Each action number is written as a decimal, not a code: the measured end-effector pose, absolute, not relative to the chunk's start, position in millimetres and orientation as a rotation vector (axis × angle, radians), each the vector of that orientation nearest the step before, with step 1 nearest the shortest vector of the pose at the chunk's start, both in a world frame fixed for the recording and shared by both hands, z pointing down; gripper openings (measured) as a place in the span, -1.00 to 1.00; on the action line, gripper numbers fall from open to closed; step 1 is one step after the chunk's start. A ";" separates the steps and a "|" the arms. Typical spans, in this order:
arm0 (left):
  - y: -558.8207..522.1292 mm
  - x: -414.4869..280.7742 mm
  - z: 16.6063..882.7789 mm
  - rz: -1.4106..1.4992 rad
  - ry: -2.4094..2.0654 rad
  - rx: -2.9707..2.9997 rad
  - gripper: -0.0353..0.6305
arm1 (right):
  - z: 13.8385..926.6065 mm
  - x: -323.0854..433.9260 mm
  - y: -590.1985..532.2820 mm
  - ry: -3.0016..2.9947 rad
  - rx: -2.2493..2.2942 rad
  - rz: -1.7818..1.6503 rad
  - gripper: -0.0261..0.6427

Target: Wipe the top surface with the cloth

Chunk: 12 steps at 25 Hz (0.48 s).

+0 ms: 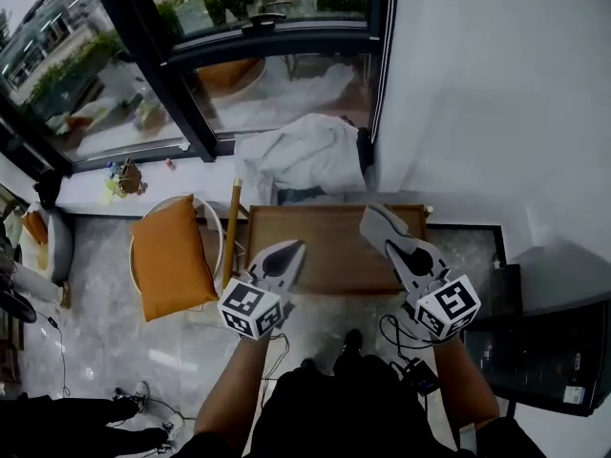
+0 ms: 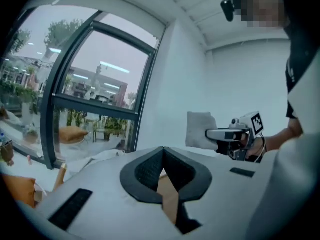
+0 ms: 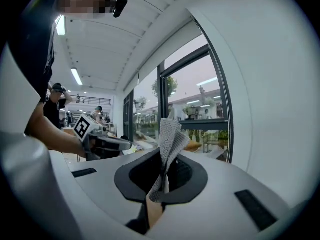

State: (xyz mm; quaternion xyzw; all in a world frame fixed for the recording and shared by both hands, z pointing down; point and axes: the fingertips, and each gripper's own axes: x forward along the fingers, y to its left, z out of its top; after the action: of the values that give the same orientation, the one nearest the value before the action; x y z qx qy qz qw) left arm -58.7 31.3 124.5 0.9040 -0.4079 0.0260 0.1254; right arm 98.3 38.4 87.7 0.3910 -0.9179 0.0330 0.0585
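Right gripper (image 3: 162,176) pinches a grey cloth (image 3: 171,134) over the wooden tabletop (image 1: 334,256), apparently ready to wipe; left gripper (image 1: 289,253) is closed and empty.

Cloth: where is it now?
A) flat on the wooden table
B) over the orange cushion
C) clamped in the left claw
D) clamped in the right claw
D: the right gripper view shows the cloth pinched in the right claw; the left claw is shut, empty.

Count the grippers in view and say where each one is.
2. The left gripper is above the wooden table at its left end, jaws together on nothing. The right gripper is above its right end, shut on the grey cloth.
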 end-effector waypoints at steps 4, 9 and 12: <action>59.5 -82.6 67.7 0.000 -1.175 2.724 -0.86 | 52.7 96.2 65.4 -2.775 1.279 0.032 -0.84; 120.6 -97.2 45.4 0.010 -1.053 2.803 -0.86 | 52.5 77.5 126.5 -2.751 1.329 0.127 -0.84; 149.3 -104.4 37.1 -0.010 -0.981 2.846 -0.86 | 52.3 52.9 153.0 -2.742 1.306 0.122 -0.84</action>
State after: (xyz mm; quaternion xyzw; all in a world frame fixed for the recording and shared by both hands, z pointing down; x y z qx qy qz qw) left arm -104.4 149.3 37.1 0.9434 -0.3252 -0.0035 0.0653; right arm 52.9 153.0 52.3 0.4291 -0.9010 0.0399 0.0508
